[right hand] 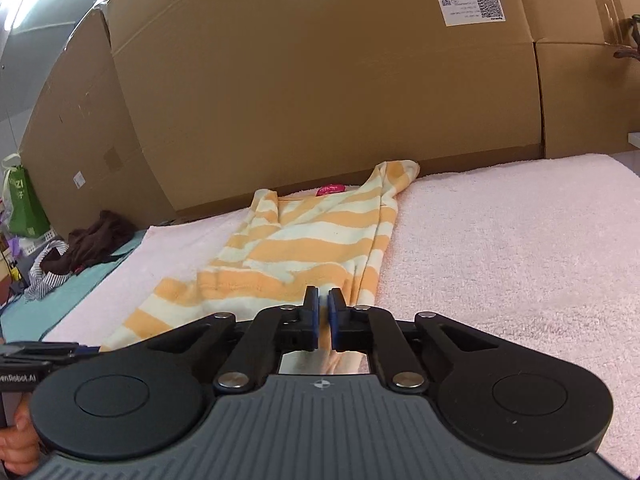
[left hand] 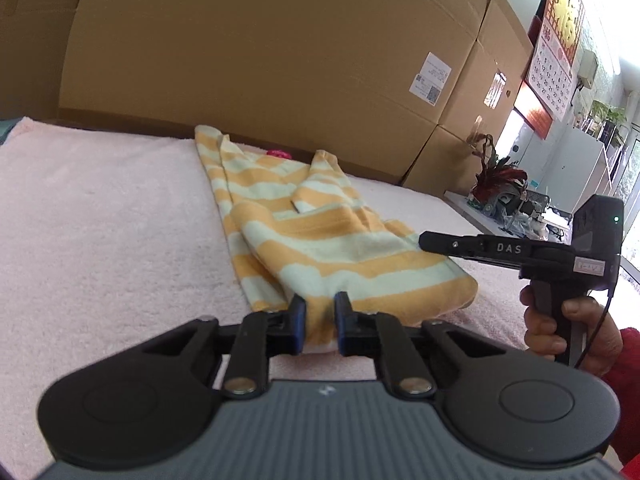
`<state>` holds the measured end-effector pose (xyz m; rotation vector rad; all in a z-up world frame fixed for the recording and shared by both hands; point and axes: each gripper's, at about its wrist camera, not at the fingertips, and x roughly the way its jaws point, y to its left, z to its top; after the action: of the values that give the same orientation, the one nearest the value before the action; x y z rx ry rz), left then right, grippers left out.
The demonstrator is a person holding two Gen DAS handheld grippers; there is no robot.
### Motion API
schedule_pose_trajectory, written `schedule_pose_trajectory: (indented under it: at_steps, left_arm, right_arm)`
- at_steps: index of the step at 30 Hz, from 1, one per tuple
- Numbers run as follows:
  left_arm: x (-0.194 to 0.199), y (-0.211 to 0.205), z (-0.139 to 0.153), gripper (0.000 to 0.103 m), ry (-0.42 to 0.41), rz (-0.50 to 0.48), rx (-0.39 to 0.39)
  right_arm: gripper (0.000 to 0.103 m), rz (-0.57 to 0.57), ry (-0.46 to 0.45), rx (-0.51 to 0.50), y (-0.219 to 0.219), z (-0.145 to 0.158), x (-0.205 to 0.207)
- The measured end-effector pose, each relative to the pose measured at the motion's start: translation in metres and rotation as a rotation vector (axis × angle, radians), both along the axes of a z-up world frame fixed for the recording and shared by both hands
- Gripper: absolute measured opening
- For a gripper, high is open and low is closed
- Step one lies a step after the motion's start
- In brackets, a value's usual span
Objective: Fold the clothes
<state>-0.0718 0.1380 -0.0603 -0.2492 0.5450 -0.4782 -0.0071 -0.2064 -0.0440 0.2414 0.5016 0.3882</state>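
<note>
Striped garment point(left hand: 312, 236), lying part-folded on pink towel point(left hand: 100, 220), sleeves tucked in. Left gripper point(left hand: 320, 312) and right gripper point(right hand: 323, 304), at six o'clock, pinching its near hem. Final lengthwise fold seemingly remaining.

One striped garment point(left hand: 320, 240), two tongs point(left hand: 320, 306) point(right hand: 323, 300), three cardboard boxes point(left hand: 260, 48).

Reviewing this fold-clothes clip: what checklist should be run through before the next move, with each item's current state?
1. Left tool pinching the striped garment at its near edge: ok, cloth sits between its closed fingers.
2. Right tool gripping the garment: cannot tell; its jaws are shut at the cloth's edge.
3. Garment resting on the pink towel: ok.
4. Garment lying flat: not ok, its near part is bunched over itself.
5. Both tools apart from the cardboard boxes: ok.
</note>
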Motion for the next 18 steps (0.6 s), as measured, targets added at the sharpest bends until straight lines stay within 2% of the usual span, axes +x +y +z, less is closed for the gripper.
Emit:
schedule_pose_trajectory:
  at_steps: [3, 7, 9, 10, 11, 12, 14, 15, 16, 17, 18]
  left_arm:
    - [0.004, 0.002, -0.007, 0.01, 0.031, 0.025, 0.0]
    - [0.007, 0.007, -0.002, 0.028, 0.028, 0.056, 0.005]
    - [0.009, 0.006, 0.0, 0.038, 0.026, 0.051, 0.055]
    - [0.008, 0.008, 0.004, 0.046, 0.012, 0.056, 0.08]
    - [0.006, 0.01, 0.008, 0.049, -0.013, 0.07, 0.103]
    - [0.003, 0.013, 0.013, 0.048, -0.038, 0.083, 0.126]
    - [0.006, 0.017, 0.022, 0.048, -0.067, 0.092, 0.116]
    - [0.008, 0.018, 0.027, 0.042, -0.078, 0.093, 0.103]
    - [0.011, 0.02, 0.032, 0.04, -0.089, 0.095, 0.09]
    - [0.016, 0.017, 0.035, 0.027, -0.093, 0.086, 0.078]
    - [0.025, 0.008, 0.036, 0.002, -0.091, 0.068, 0.084]
  right_arm:
    - [0.006, -0.025, 0.015, -0.053, 0.008, -0.006, -0.004]
    - [0.006, -0.057, 0.019, -0.064, 0.005, -0.007, -0.009]
    - [0.008, -0.056, 0.028, -0.047, 0.002, -0.009, -0.011]
    - [0.01, -0.061, 0.021, -0.032, -0.001, -0.008, -0.013]
    - [0.02, -0.068, -0.006, -0.01, -0.004, -0.005, -0.019]
    - [0.029, -0.072, -0.042, 0.017, -0.008, 0.001, -0.025]
    - [0.03, -0.069, -0.108, 0.054, -0.012, 0.01, -0.037]
    - [0.03, -0.047, -0.122, 0.041, -0.008, 0.013, -0.038]
    - [0.028, -0.019, -0.129, 0.017, -0.002, 0.016, -0.039]
    - [0.023, 0.004, -0.13, -0.02, 0.008, 0.017, -0.036]
    - [0.019, 0.024, -0.128, -0.067, 0.019, 0.016, -0.032]
